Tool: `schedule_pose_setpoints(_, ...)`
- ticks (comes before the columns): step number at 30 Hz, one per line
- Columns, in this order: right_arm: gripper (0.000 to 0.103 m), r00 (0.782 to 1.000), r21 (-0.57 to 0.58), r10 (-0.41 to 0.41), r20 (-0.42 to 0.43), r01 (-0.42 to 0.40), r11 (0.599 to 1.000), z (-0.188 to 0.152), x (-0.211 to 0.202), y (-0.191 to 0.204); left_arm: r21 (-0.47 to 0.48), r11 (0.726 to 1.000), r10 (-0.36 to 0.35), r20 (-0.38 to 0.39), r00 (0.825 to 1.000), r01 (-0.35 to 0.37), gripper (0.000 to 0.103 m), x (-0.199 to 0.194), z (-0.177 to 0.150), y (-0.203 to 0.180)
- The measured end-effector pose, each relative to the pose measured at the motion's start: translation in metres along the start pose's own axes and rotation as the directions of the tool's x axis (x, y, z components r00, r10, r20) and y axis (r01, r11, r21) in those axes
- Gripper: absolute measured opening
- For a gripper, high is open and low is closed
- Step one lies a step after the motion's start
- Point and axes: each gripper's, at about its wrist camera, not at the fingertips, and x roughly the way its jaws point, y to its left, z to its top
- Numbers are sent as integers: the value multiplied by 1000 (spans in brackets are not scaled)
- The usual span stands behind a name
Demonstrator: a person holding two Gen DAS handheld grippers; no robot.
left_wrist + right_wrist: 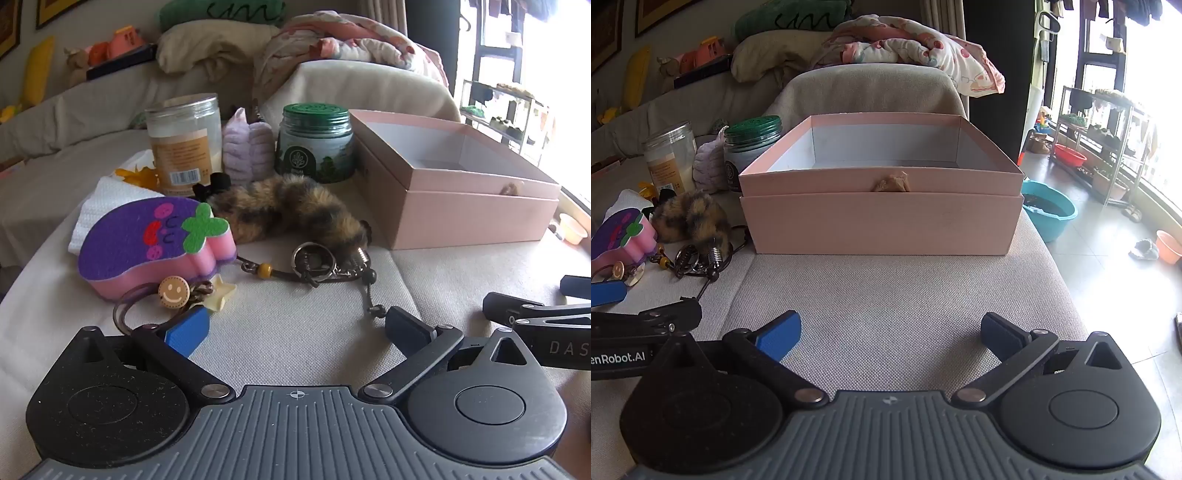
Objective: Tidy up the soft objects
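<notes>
Sponge: purple eggplant-shaped sponge point(147, 243) with a smiley face, green felt leaf and pink foam body, lying flat at nine o'clock of the fur tail.
Fur tail: brown-and-black furry tail keychain point(295, 210), curled on the cushion, its metal ring at six o'clock.
Puff: lilac knitted soft piece point(245, 149), upright between two jars.
Box: pink box point(882, 221), open, at three o'clock of the tail.

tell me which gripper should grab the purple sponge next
Left. The left gripper is open and faces the sponge, which lies just ahead. The right gripper, also open, faces the pink box, with the sponge far off to its left.
</notes>
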Motion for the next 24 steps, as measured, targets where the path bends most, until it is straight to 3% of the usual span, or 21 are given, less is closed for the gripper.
schedule_pose_setpoints(24,103,1000,4,3,-2,-3,1000,0,-1,0,10,1000,7,-3,1000,-7,103,0,0,0)
